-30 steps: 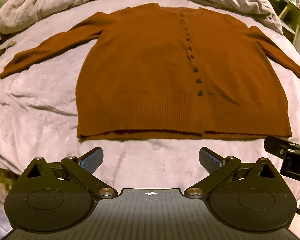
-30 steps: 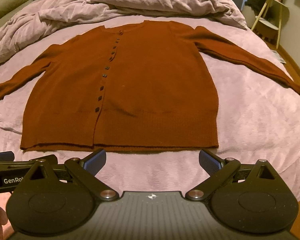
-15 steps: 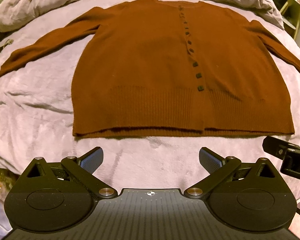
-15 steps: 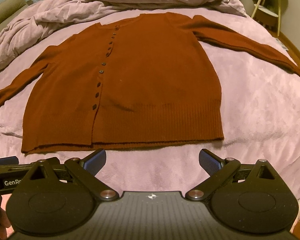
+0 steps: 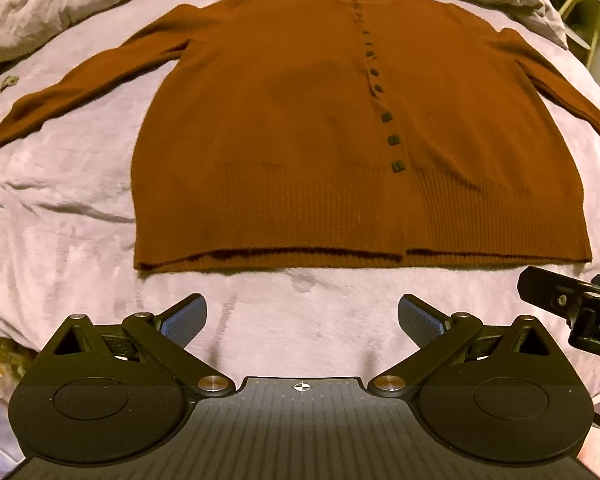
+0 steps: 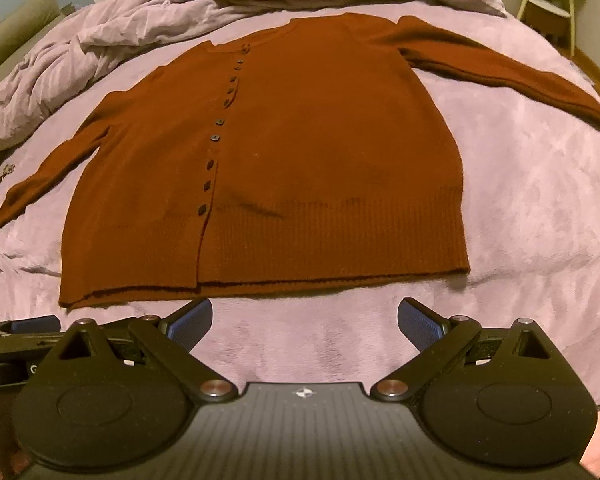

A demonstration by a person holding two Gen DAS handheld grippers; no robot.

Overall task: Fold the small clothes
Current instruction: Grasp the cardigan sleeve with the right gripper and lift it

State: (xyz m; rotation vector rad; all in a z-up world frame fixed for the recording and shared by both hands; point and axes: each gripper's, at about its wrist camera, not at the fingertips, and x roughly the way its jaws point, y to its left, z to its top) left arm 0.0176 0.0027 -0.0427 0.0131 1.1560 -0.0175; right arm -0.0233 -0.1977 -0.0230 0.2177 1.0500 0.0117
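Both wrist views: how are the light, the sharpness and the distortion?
Left wrist view: dim warm light, the cardigan slightly soft, its hem bowed by the fisheye, the left gripper sharp. Right wrist view: similar light, the bed cover curving away at the edges, the right gripper sharp.

Matte black linkage arms with silver pivot screws and blue textured pads [image 5: 184, 318] are seen on the left gripper [image 5: 302, 316], matched on the right gripper [image 6: 305, 320], a crosshair mark centred on each ribbed body.
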